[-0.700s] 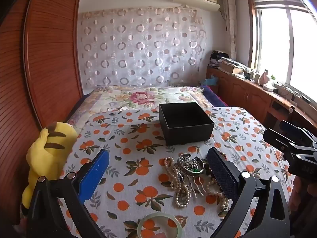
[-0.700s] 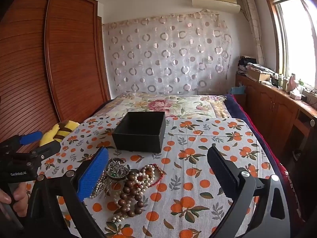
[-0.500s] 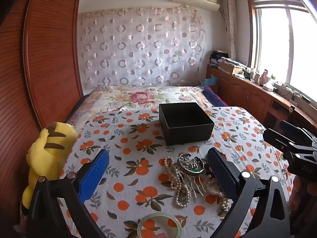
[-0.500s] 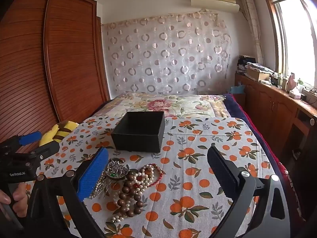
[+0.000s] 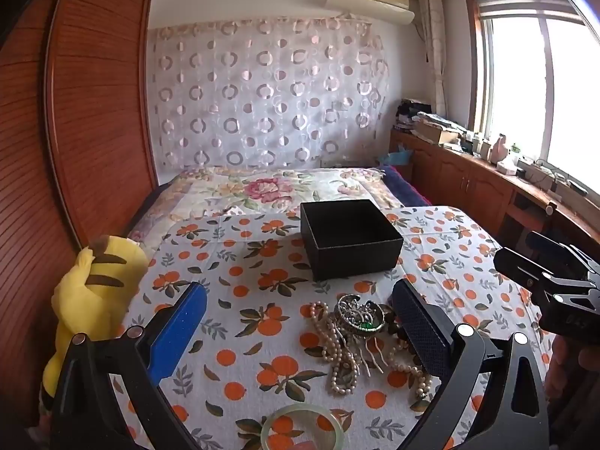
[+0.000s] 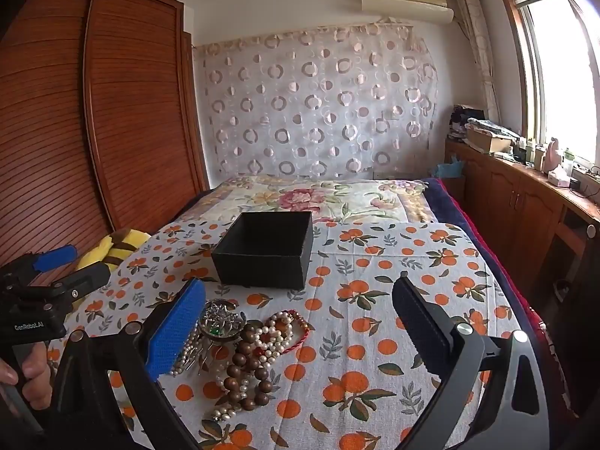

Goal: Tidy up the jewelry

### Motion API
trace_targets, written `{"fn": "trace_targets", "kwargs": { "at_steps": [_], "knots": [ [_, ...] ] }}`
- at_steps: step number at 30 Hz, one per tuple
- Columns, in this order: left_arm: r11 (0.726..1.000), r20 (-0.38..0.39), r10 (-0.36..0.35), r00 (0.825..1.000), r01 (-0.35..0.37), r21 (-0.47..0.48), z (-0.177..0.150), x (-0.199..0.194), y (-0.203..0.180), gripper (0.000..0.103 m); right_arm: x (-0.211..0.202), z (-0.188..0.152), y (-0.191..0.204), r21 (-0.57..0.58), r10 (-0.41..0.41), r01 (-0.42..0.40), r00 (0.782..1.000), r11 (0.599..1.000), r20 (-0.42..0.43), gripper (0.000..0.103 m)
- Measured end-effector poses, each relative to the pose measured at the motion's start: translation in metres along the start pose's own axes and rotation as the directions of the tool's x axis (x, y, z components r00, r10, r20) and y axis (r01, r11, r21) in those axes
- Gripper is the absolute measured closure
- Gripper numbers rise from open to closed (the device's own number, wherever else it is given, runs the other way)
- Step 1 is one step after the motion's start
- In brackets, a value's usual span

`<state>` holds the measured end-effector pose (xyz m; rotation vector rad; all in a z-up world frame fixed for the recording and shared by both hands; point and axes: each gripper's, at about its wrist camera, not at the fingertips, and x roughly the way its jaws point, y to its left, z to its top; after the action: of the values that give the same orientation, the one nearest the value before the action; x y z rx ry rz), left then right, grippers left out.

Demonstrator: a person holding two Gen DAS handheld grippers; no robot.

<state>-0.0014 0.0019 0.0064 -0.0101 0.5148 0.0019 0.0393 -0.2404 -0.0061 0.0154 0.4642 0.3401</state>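
Note:
A heap of jewelry lies on the orange-print cloth: a pearl necklace (image 5: 339, 352), a silver hair comb with a green stone (image 5: 360, 317), brown wooden beads (image 6: 245, 371) and a red cord bracelet (image 6: 296, 328). A pale green bangle (image 5: 302, 427) lies nearer me. An open, empty black box (image 5: 350, 238) (image 6: 266, 249) stands behind the heap. My left gripper (image 5: 298, 322) is open above the cloth, its right finger over the heap's edge. My right gripper (image 6: 300, 318) is open, with the heap by its left finger. Both are empty.
A yellow striped plush toy (image 5: 88, 300) sits at the table's left edge. A bed with a floral cover (image 5: 273, 187) lies behind the table. A wooden wardrobe (image 5: 75, 112) stands left; a cluttered wooden counter (image 5: 487, 172) runs under the window at right.
The right gripper has shifted slightly; the box and heap sit a little lower in its view. The left gripper and the jewelry have not moved.

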Motion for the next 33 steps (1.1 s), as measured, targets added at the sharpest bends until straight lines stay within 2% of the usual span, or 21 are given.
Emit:
{"fn": "trace_targets", "kwargs": {
  "at_steps": [33],
  "knots": [
    [1.0,0.011,0.001,1.0,-0.001,0.002,0.0042,-0.0034,-0.0012,0.007,-0.0037,0.0028,0.0,0.002,0.002,-0.002,1.0,1.0,0.005,0.002]
  ]
}}
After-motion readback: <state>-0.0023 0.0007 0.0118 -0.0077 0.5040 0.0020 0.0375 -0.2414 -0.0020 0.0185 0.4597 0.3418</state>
